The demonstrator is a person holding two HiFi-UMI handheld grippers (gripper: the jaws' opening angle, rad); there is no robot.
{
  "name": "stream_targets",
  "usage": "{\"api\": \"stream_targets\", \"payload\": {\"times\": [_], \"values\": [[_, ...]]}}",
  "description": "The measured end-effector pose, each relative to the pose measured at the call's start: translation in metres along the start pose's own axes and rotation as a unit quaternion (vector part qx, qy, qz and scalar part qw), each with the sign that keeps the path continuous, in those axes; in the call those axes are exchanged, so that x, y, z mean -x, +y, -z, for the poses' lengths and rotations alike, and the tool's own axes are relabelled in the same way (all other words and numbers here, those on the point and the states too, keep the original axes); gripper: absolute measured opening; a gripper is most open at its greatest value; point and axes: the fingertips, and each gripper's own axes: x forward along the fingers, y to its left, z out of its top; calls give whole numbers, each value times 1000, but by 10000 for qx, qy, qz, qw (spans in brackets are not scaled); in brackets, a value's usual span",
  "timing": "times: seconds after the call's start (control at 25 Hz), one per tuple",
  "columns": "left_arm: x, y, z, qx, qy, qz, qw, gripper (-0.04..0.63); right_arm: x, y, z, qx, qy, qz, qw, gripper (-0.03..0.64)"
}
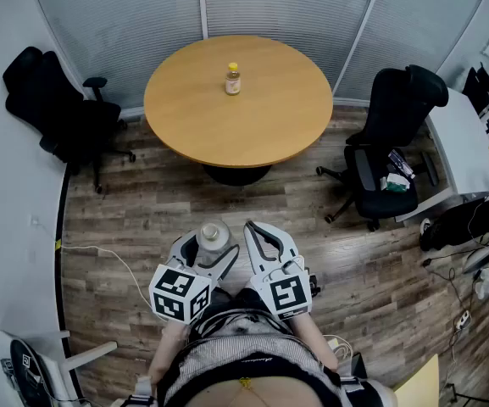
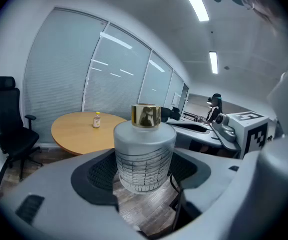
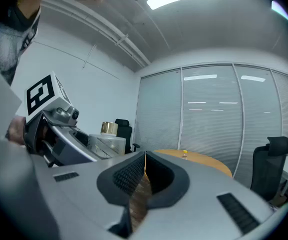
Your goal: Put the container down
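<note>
A frosted glass container (image 1: 213, 234) with a gold cap sits upright between the jaws of my left gripper (image 1: 210, 248), which is shut on its round body and held over the wooden floor near my body. In the left gripper view the container (image 2: 144, 151) fills the middle, with both pads against its sides. My right gripper (image 1: 253, 229) is beside it, shut with nothing in it; in the right gripper view its jaws (image 3: 144, 158) meet in a thin line. The container (image 3: 108, 142) shows there at the left.
A round wooden table (image 1: 202, 117) stands ahead with a small yellow-capped bottle (image 1: 233, 80) on it. Black office chairs stand at the left (image 1: 66, 117) and at the right (image 1: 392, 142). A white desk (image 1: 460, 142) is at the right, and cables lie on the floor.
</note>
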Motion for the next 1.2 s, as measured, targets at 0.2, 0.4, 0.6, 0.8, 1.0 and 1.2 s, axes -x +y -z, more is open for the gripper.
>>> {"api": "stream_targets", "payload": {"times": [0.2, 0.4, 0.6, 0.8, 1.0, 1.2], "values": [[-4, -1, 0, 36, -4, -43, 10000, 327, 0, -2, 4, 31, 29, -131, 9999, 25], [-8, -3, -1, 46, -14, -99, 9999, 327, 1, -9, 6, 39, -24, -177, 9998, 25], [-13, -9, 0, 47, -54, -161, 9998, 327, 8, -12, 11, 74, -71, -324, 9994, 25], [-14, -13, 2, 72, -46, -182, 9998, 327, 10, -18, 15, -92, 1, -220, 9997, 25], [-14, -9, 1, 82, -49, -212, 9997, 327, 5, -21, 16, 135, -35, -294, 9995, 25], [-17, 2, -2, 104, -35, -182, 9998, 327, -5, -23, 15, 33, 0, -202, 9998, 25]]}}
